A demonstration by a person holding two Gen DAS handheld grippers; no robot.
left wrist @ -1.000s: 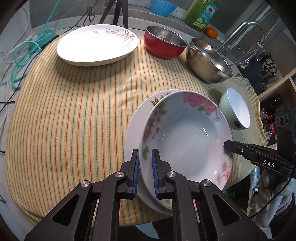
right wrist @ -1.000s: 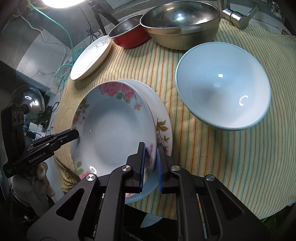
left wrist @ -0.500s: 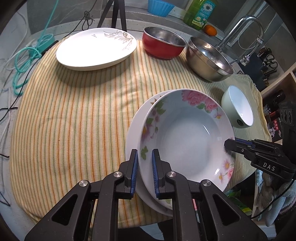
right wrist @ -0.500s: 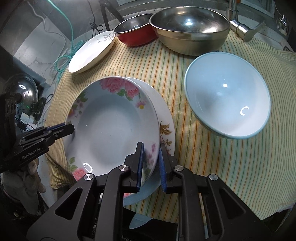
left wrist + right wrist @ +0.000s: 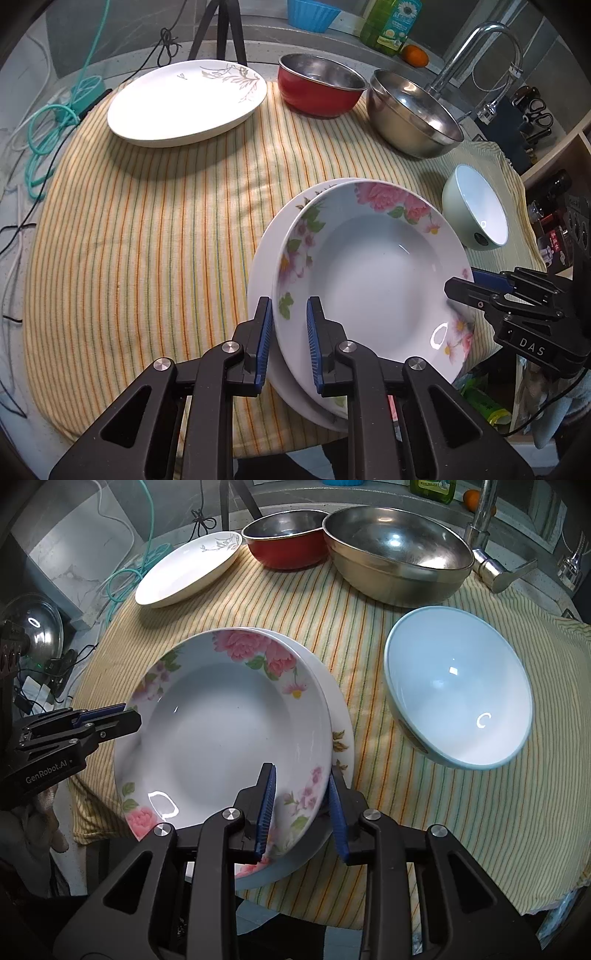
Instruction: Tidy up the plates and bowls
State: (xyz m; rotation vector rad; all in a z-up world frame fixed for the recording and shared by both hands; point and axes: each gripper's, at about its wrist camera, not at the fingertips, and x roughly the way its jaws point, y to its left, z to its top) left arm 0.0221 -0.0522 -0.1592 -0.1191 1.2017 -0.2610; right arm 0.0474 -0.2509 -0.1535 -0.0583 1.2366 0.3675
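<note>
A deep pink-flowered plate (image 5: pixel 373 277) (image 5: pixel 225 734) rests on a white leaf-patterned plate (image 5: pixel 266 258) (image 5: pixel 341 734) at the table's near edge. My left gripper (image 5: pixel 290 332) straddles the flowered plate's rim, jaws slightly apart; it also shows in the right wrist view (image 5: pixel 107 718). My right gripper (image 5: pixel 301 805) is open around the opposite rim, and shows in the left wrist view (image 5: pixel 469 282). A pale blue bowl (image 5: pixel 458 694) (image 5: pixel 476 208) sits tilted to the right.
A large white plate (image 5: pixel 188 103) (image 5: pixel 188 568), a red bowl (image 5: pixel 319 88) (image 5: pixel 286 541) and a steel bowl (image 5: pixel 413 114) (image 5: pixel 399 554) stand at the back of the striped cloth (image 5: pixel 147 229). A tap (image 5: pixel 472 55) rises behind.
Both grippers have opened: the jaws, shut on the flowered plate's rim before, now stand apart. The plate has settled lower onto the white plate.
</note>
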